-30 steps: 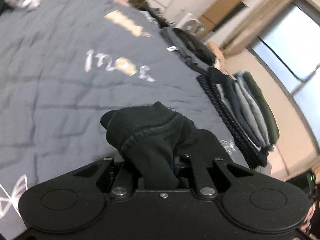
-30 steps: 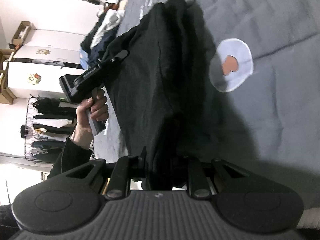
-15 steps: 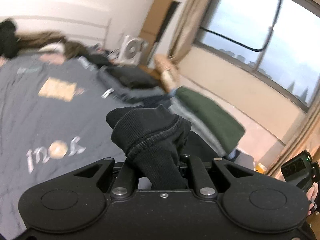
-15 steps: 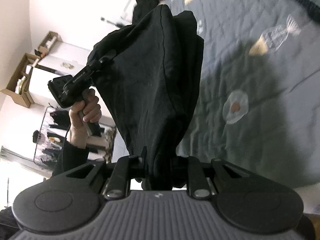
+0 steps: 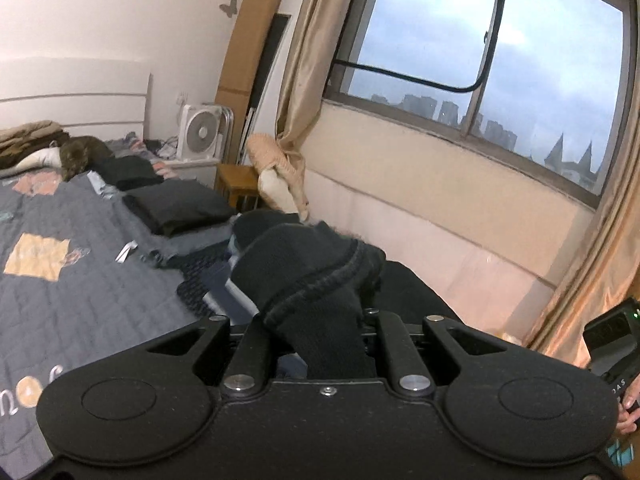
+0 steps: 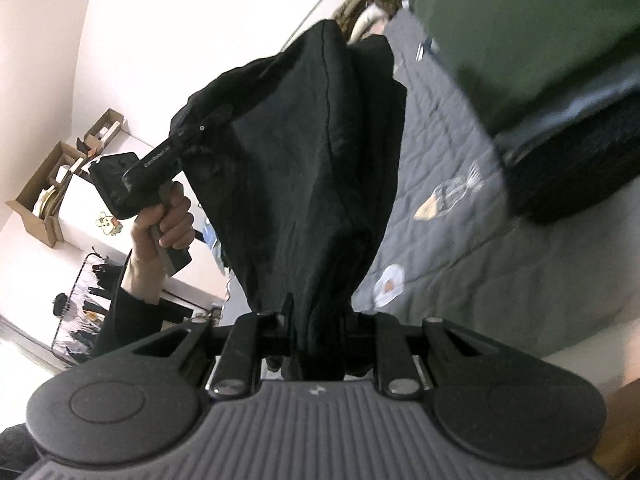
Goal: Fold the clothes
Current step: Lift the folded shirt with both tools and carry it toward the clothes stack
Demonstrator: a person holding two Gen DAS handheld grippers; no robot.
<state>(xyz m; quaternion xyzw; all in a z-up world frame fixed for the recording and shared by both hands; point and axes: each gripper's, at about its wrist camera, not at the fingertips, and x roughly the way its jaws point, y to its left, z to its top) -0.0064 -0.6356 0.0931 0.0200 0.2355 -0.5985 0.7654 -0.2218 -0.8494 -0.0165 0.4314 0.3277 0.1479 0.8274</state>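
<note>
i've swung the black garment (image 6: 304,168) up off the grey quilt (image 6: 460,280) and toward the folded stack (image 5: 176,208) by the window, my left gripper (image 5: 320,332) and right gripper (image 6: 320,344) each clamped on an end, so it hangs ready to set down.

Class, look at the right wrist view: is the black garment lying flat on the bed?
No, the black garment hangs in the air, pinched between the right gripper and the left gripper, above the grey quilt.

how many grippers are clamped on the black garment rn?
2. The right gripper clamps the lower bunched end of the black garment; the left gripper clamps an upper corner. Each gripper's jaws are shut on fabric.
</note>
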